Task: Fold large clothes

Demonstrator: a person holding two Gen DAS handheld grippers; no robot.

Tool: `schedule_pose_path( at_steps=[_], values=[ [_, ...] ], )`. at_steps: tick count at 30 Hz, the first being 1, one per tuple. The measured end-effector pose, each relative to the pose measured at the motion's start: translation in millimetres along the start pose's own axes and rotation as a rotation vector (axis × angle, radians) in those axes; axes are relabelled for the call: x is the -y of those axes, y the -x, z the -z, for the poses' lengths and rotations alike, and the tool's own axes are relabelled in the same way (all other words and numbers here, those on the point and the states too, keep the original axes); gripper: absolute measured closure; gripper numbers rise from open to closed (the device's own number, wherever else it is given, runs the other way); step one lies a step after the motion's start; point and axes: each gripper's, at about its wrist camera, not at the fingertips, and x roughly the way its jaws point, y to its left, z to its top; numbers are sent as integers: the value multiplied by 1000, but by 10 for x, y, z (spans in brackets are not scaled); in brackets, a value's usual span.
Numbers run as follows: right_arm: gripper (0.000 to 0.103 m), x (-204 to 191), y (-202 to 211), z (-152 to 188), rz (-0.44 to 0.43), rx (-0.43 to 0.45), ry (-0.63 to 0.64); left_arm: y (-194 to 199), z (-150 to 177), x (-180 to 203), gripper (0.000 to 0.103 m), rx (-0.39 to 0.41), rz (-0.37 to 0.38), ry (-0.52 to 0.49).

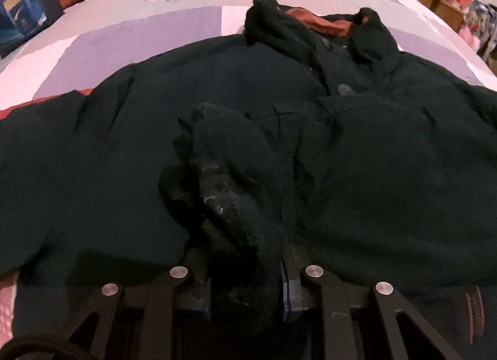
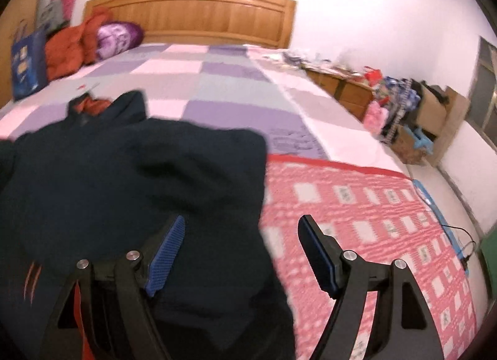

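A large dark green jacket (image 1: 124, 142) with an orange lining lies spread on the bed, collar (image 1: 326, 24) toward the far end. My left gripper (image 1: 245, 270) is shut on the jacket's sleeve cuff (image 1: 223, 173), which bunches up between the pads over the jacket's body. In the right wrist view the same jacket (image 2: 108, 173) fills the left half. My right gripper (image 2: 242, 229) is open and empty above the jacket's right edge, its left pad (image 2: 167, 251) over the cloth, its right pad over a pink quilt (image 2: 372, 220).
The bed has a purple and pink checked cover (image 2: 217, 80) and a wooden headboard (image 2: 192, 9). An orange garment (image 2: 68, 46), a purple pillow (image 2: 118, 34) and a blue bag (image 2: 28, 65) lie at the far left. Cluttered cabinets and boxes (image 2: 403, 105) line the right side.
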Motion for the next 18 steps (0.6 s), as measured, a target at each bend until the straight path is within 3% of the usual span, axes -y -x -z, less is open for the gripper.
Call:
schedule_pose_path(
  at_steps=[4,6,12,16,18],
  values=[
    [25,-120,-586,-31,13,-156,51,-46,-25,30,72,6,-10,-2],
    [24,42,-712,50,-18,-167,-5,-51,-19,18,67,15,-4,-31],
    [26,-114,-363,-2,79,-84,104,-62,63,9,64,61,-13,-57],
    [25,-556,67,-206,-8,53,120,30,90,-65,59,102,-4,10],
    [25,-845,60,-234,-86,20,135,90,94,-126,52,122,9,42]
  ],
)
